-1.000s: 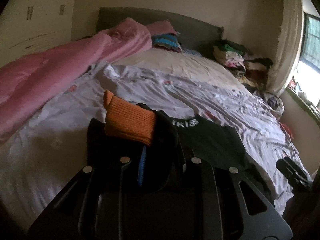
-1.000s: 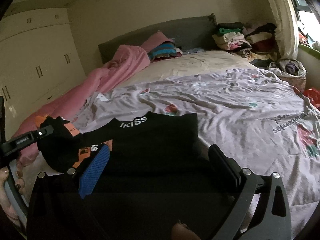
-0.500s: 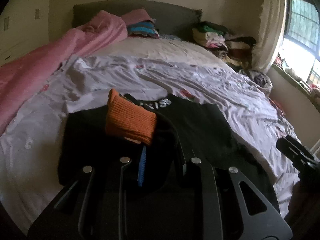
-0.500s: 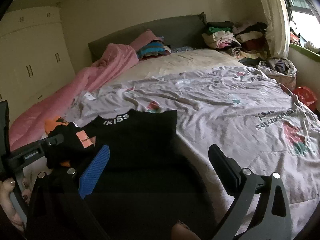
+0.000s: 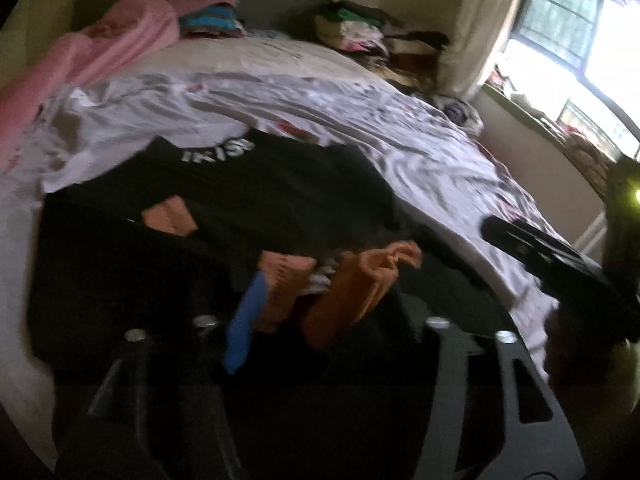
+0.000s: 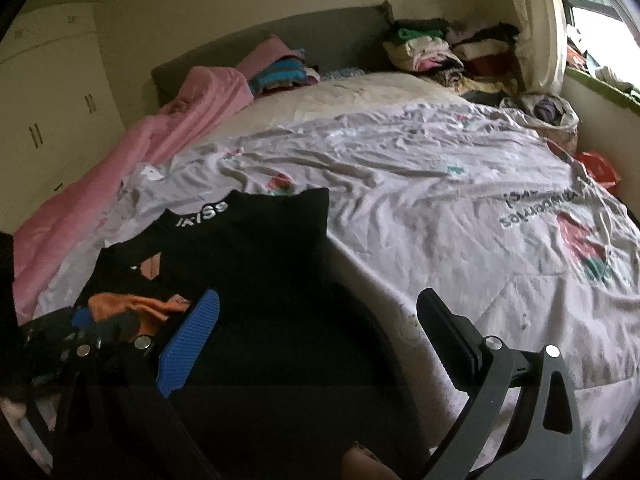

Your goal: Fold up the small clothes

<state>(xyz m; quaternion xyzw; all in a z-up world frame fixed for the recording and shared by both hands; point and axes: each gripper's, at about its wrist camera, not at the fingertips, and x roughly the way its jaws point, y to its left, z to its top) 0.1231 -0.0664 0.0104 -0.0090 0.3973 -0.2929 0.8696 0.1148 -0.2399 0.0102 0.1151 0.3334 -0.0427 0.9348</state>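
A small black top (image 5: 256,200) with a white-lettered collar lies flat on the white bed cover (image 5: 420,148); it also shows in the right wrist view (image 6: 256,256). Its orange-cuffed sleeve (image 5: 352,292) lies folded across the body of the top. My left gripper (image 5: 320,304) has its jaws spread, with the orange cuff lying loose between the fingers. In the right wrist view the left gripper (image 6: 100,328) sits at the left by the orange cuff (image 6: 132,308). My right gripper (image 6: 316,336) is open and empty, low over the top's near hem.
A pink duvet (image 6: 132,152) runs along the bed's left side. Stacks of clothes (image 6: 432,52) stand by the headboard at the right. A curtain and window (image 5: 560,40) are to the right. A bag of clothes (image 6: 548,112) sits beside the bed.
My left gripper carried the orange-cuffed sleeve to the right over the top, opened, and the cuff now lies loose. The right gripper stayed open and dipped slightly.
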